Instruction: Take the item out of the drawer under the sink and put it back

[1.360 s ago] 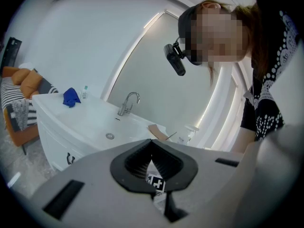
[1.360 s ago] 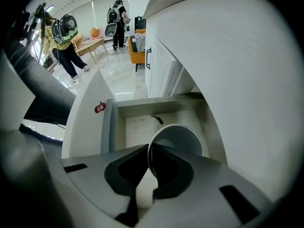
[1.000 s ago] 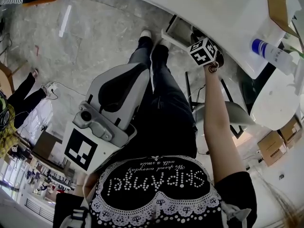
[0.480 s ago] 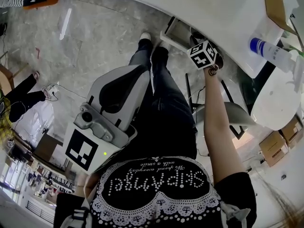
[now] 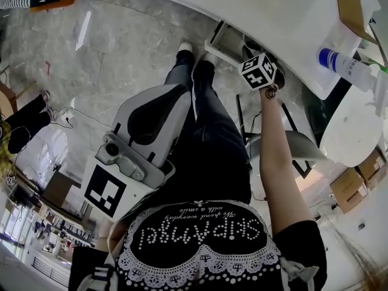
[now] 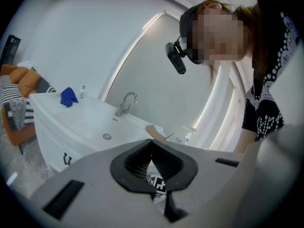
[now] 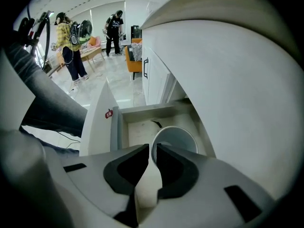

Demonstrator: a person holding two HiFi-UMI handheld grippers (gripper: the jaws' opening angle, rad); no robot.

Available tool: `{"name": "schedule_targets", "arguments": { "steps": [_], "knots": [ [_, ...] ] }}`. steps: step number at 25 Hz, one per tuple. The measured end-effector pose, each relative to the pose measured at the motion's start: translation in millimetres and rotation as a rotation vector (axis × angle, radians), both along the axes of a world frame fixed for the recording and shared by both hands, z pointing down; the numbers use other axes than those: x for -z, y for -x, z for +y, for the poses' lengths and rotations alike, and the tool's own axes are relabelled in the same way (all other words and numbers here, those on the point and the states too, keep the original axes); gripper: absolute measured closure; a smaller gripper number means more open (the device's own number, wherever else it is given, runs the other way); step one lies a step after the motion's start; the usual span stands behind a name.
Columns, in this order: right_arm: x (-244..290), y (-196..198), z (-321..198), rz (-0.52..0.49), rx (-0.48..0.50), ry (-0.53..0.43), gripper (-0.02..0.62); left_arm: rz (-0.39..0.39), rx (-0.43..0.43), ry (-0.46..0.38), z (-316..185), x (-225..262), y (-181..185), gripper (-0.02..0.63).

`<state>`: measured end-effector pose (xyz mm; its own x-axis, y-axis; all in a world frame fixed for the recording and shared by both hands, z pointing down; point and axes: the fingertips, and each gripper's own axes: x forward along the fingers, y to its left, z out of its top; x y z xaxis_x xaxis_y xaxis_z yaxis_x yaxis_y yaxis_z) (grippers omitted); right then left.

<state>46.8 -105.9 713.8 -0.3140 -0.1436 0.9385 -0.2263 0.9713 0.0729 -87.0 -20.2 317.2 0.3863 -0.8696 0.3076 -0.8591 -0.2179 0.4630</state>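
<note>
White rules this room. A long white vanity surface (image 6: pixel 85 122) with a sunken basin carries a chrome tap (image 6: pixel 124 103) at its back edge. A crumpled blue cloth (image 6: pixel 68 97) lies toward its ten o'clock end in the left gripper view. In the head view a blue-capped white bottle (image 5: pixel 344 65) lies on the surface at two o'clock. Below the surface, the open white drawer (image 7: pixel 116 127) juts out over a grey-veined stone floor (image 5: pixel 121 47). A white round cup (image 7: pixel 178 139) stands mouth up on the drawer's bottom, toward its three o'clock side. The right tongs (image 7: pixel 153 148) point steeply down into the drawer. Their jaws have just been opening and stand narrowly apart, with the cup's near rim in the gap. The left tongs (image 6: pixel 152 144) hang by the person's waist, jaw tips together on nothing. At eleven o'clock in the right gripper view, a person in a yellow top (image 7: pixel 66 44) and another in black (image 7: pixel 114 27) stand near an orange chair (image 7: pixel 134 61).
</note>
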Motion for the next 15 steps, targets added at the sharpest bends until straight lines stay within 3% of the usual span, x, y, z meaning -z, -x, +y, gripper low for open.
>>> {"name": "schedule_targets", "arguments": {
  "steps": [15],
  "knots": [
    [39.6,0.3,-7.7,-0.107,-0.130,-0.058,0.555,0.010,-0.008,-0.042,-3.7,9.5,-1.7,0.603]
  ]
}}
